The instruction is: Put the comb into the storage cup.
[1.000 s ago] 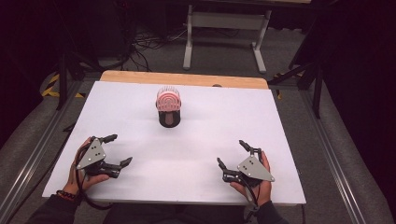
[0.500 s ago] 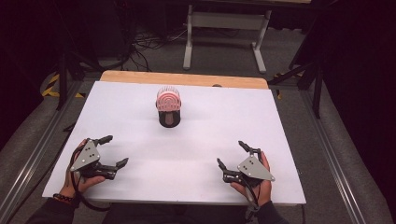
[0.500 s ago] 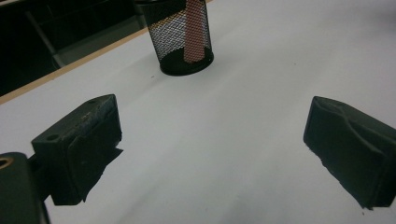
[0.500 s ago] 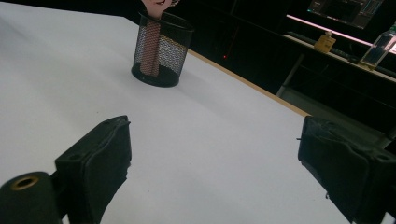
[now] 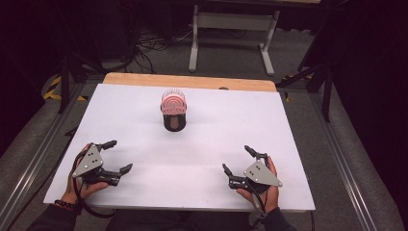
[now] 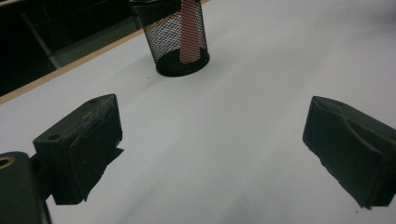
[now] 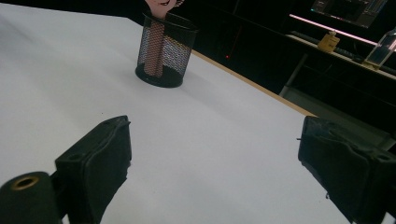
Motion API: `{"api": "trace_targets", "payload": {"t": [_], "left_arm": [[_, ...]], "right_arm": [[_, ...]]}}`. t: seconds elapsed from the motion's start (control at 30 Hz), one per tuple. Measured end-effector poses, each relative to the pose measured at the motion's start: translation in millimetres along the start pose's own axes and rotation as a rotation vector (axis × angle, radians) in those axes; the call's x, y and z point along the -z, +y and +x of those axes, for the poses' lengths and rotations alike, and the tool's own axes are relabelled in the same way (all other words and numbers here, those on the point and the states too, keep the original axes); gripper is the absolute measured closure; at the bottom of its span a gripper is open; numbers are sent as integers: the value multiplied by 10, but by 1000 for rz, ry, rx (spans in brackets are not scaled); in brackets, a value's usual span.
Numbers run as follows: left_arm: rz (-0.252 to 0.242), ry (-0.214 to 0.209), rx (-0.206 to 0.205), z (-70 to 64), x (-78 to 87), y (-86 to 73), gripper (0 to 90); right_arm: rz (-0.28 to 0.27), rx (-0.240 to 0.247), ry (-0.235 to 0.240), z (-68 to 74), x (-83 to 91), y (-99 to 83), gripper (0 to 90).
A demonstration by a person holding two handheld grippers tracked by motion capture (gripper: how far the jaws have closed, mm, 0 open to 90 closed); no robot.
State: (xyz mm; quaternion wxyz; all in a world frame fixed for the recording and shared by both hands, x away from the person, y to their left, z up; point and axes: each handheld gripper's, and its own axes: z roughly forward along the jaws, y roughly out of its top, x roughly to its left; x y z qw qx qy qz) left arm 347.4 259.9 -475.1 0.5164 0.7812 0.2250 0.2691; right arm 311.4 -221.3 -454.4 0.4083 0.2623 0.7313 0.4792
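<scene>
A black mesh cup [image 5: 174, 121] stands upright on the white table top [image 5: 216, 125], a little beyond its middle. A pink brush [image 5: 173, 102] sticks up out of the cup, head on top. My left gripper [image 5: 122, 155] rests near the front left of the table, open and holding nothing. My right gripper [image 5: 235, 157] sits at the front right, also open and holding nothing. In the left gripper view the cup [image 6: 180, 39] and the pink handle [image 6: 189, 32] lie well beyond the left gripper [image 6: 212, 140]. The right gripper view has the cup [image 7: 163, 51] far ahead of the right gripper [image 7: 215, 158].
A wooden strip [image 5: 192, 82] runs along the table's far edge. Beyond it stands a grey metal frame [image 5: 195, 43] on the floor with cables. Metal rails [image 5: 29, 168] flank the table. Bottles [image 7: 329, 41] sit on a dark shelf in the background.
The left gripper shifted slightly to the left and came back. The right gripper and the cup have stayed put, and both grippers remain open.
</scene>
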Motion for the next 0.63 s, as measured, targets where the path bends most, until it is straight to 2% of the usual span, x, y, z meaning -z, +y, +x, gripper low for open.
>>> {"api": "trace_targets", "payload": {"t": [0.4,0.63], "left_arm": [[15,14,3,7,-25,-5,59],[17,14,13,9,-34,-3,60]], "right_arm": [[-4,-16,-6,-23,-10,-15,104],[11,-6,-6,-23,-18,-21,112]]}}
